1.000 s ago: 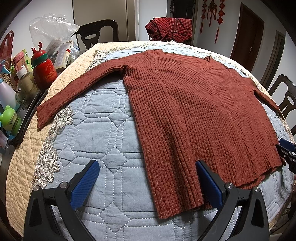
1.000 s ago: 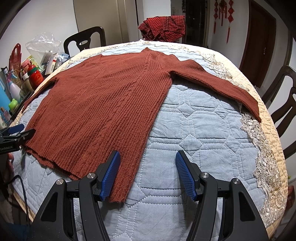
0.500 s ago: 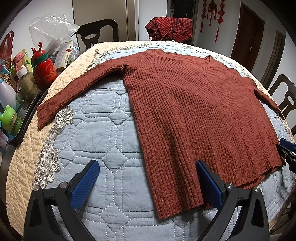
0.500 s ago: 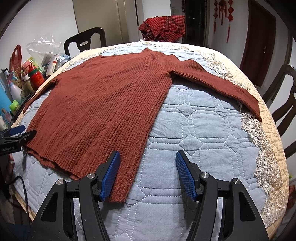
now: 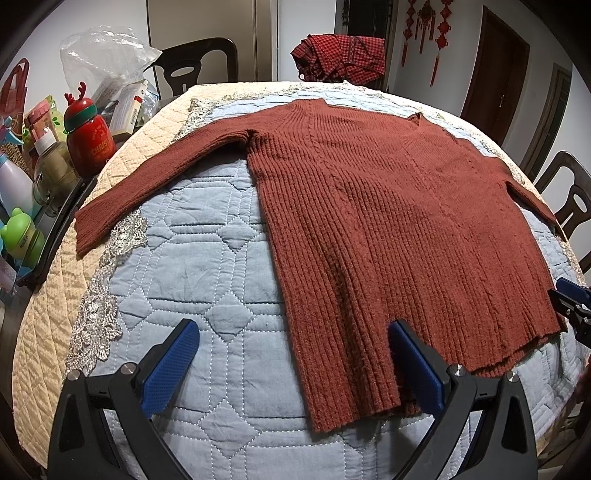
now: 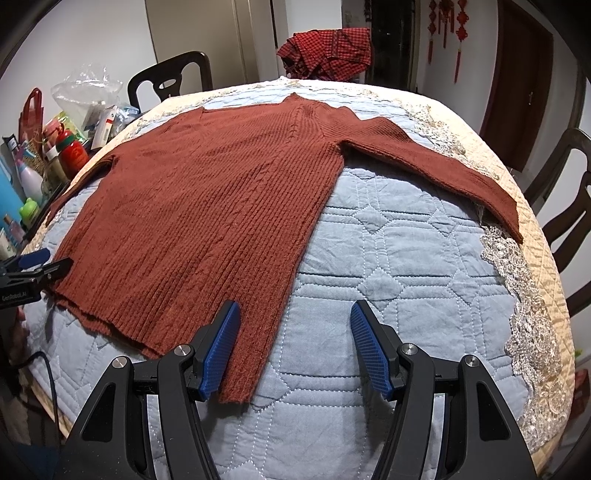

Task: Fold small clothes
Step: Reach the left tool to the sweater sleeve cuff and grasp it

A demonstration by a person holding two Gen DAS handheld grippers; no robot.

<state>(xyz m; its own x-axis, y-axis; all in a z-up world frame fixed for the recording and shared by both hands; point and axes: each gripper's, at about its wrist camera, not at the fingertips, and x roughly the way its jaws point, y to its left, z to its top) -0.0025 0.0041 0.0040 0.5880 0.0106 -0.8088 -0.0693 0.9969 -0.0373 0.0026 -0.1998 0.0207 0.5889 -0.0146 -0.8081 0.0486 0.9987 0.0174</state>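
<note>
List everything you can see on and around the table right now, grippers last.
sweater: one, rust red, spread flat on the quilt, sleeves out to both sides
quilt: one, light blue with a cream lace-trimmed border, covering the table
checked cloth: one, red and black, bunched at the far edge
chairs: at least three, dark, around the table
bottles and boxes: several, mixed colours, crowded at the left side
plastic bag: one, clear, behind the bottles
hanging ornaments: several, red, on the far wall
left gripper: black with blue pads, open at the hem's left corner
right gripper: same, open at the hem's right corner
</note>
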